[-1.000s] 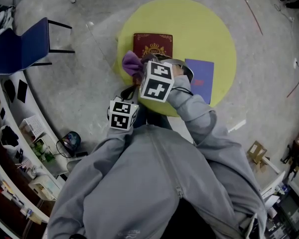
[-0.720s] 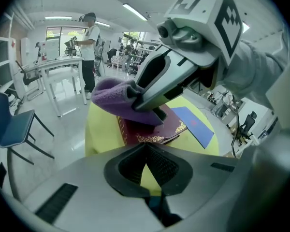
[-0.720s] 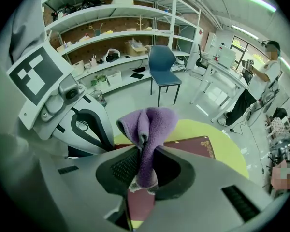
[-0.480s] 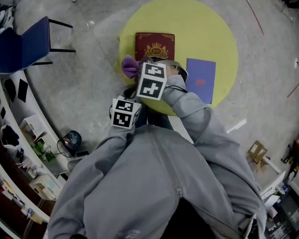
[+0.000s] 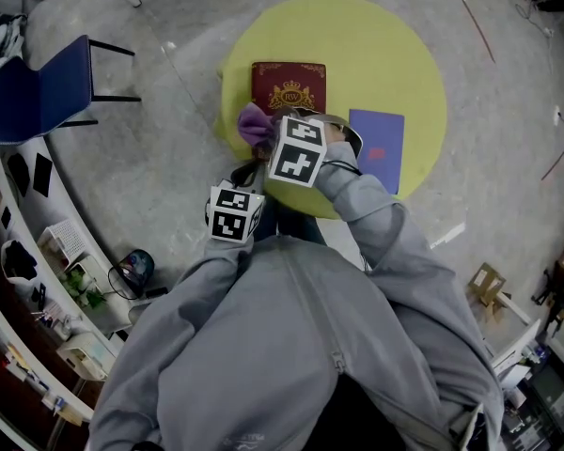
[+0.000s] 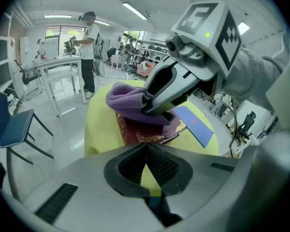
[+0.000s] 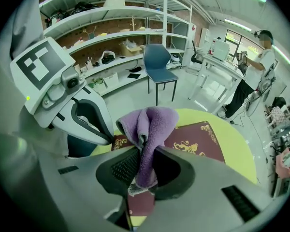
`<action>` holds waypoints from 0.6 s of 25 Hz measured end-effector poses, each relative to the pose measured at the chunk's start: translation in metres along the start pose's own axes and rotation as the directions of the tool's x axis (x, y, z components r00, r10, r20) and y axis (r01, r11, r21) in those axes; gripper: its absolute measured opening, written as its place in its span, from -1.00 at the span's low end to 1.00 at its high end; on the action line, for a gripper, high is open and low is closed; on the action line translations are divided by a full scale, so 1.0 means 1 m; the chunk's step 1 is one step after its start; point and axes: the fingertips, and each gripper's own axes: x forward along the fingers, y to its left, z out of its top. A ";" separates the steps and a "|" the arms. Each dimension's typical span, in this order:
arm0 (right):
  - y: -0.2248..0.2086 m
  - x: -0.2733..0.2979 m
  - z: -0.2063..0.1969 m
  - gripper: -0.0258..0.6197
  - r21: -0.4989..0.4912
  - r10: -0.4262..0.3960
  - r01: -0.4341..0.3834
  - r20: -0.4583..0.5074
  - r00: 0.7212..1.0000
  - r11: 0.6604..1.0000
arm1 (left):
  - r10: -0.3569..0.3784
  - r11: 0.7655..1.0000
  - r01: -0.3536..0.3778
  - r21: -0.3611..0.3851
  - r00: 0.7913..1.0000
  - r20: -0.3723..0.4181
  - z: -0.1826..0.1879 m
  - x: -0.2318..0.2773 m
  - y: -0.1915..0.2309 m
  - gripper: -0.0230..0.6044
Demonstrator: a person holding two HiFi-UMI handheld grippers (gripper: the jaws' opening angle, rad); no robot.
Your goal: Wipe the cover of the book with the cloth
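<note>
book (image 5: 289,86), maroon with a gold crest and gilt corner ornaments, lies closed on a round yellow counter (image 5: 395,45), in the upper centre of the head view. a purple cloth (image 5: 254,120) is bunched at the book's lower left corner; in the left gripper view it sits on the cover's near left part and appears to touch it.

the right gripper (image 7: 145,156) reaches in from below the book. its fingers (image 7: 123,166) are clenched on a hanging fold of the cloth, and the rest of the cloth billows above them. its marker cube (image 5: 299,153) shows just below the cloth in the head view.

the left gripper (image 6: 146,146) hangs lower in the head view, off the counter's edge and close to the person's grey jacket (image 5: 291,346). its fingers (image 6: 130,163) are pressed together at the tips with nothing between them, aimed toward the book.

a blue folder (image 5: 378,148) lies flat on the counter to the right of the book, apart from it. a blue chair (image 5: 33,87) stands on the floor at the far left of the head view. in the gripper views a person in a white shirt (image 7: 251,71) stands at a desk in the background, and shelves (image 7: 111,18) line a wall at the upper left of the right gripper view.
</note>
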 end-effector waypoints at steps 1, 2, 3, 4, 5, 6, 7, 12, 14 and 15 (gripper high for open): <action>-0.001 -0.001 -0.003 -0.64 0.004 -0.002 0.002 -0.003 1.000 1.000 | 0.000 1.000 0.000 0.000 1.000 0.000 0.000 0.000 0.000 -0.87; -0.001 -0.003 -0.007 -0.64 0.008 -0.004 0.004 -0.007 1.000 1.000 | 0.000 1.000 0.000 0.001 1.000 0.000 0.000 0.000 0.000 -0.87; -0.002 -0.004 -0.011 -0.64 0.013 -0.005 0.005 -0.012 1.000 1.000 | 0.001 1.000 -0.001 0.002 1.000 0.000 0.000 0.000 0.000 -0.87; -0.002 -0.006 -0.015 -0.64 0.019 -0.007 0.007 -0.016 1.000 1.000 | 0.002 1.000 -0.002 0.003 1.000 0.000 0.000 0.000 0.000 -0.87; -0.002 -0.008 -0.020 -0.64 0.027 -0.008 0.009 -0.019 1.000 1.000 | 0.003 1.000 -0.003 0.004 1.000 0.000 0.000 0.000 -0.001 -0.87; -0.003 -0.009 -0.024 -0.64 0.036 -0.011 0.011 -0.022 1.000 0.999 | 0.003 1.000 -0.003 0.004 1.000 0.000 0.000 0.000 -0.001 -0.87; -0.004 -0.011 -0.029 -0.64 0.046 -0.013 0.015 -0.025 1.000 0.999 | 0.004 1.000 -0.004 0.004 1.000 0.000 0.000 0.000 -0.001 -0.87; -0.008 -0.018 -0.049 -0.64 0.082 -0.028 0.031 -0.042 0.999 0.996 | 0.008 1.000 -0.008 0.006 1.000 0.001 0.000 -0.001 0.000 -0.87; -0.009 -0.020 -0.055 -0.64 0.090 -0.035 0.039 -0.047 0.998 0.995 | 0.008 1.000 -0.008 0.008 1.000 0.002 0.000 -0.002 0.000 -0.87; -0.009 -0.021 -0.057 -0.64 0.094 -0.038 0.043 -0.049 0.998 0.995 | 0.009 1.000 -0.009 0.009 1.000 0.003 -0.001 -0.002 0.000 -0.87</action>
